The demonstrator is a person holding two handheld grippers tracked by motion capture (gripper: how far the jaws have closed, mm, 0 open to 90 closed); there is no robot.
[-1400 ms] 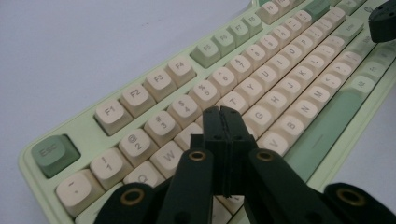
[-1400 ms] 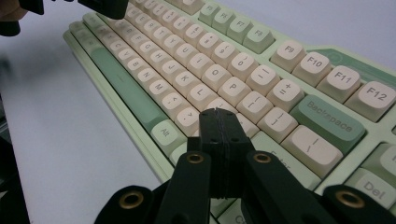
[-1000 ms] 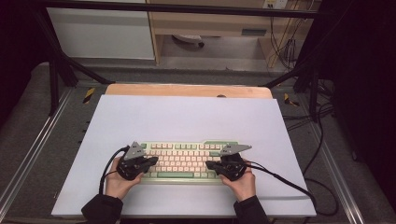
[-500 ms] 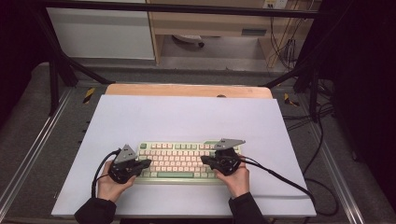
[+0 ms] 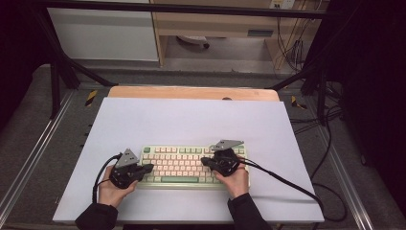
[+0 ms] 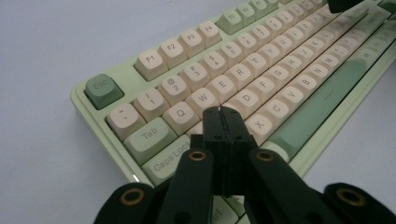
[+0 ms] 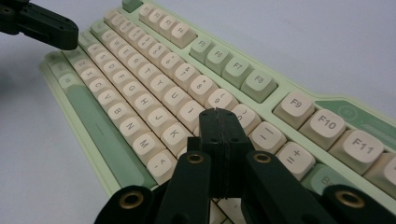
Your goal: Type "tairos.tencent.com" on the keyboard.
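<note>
1. A green keyboard (image 5: 191,165) with cream keys is seen low in the middle of the high view, lying flat on a white table (image 5: 191,120).
2. The left gripper (image 5: 149,167) is held at the keyboard's left end, lower left of centre; its jaws are pressed together with nothing between them.
3. In the left gripper view the closed tips (image 6: 221,115) are placed over the cream keys just below Q and W — whether a key is touched cannot be told.
4. The right gripper (image 5: 205,161) is held over the keyboard's right part, jaws likewise fully closed and empty.
5. In the right gripper view its tips (image 7: 216,116) are seen among the keys right of K — contact cannot be told.
</note>
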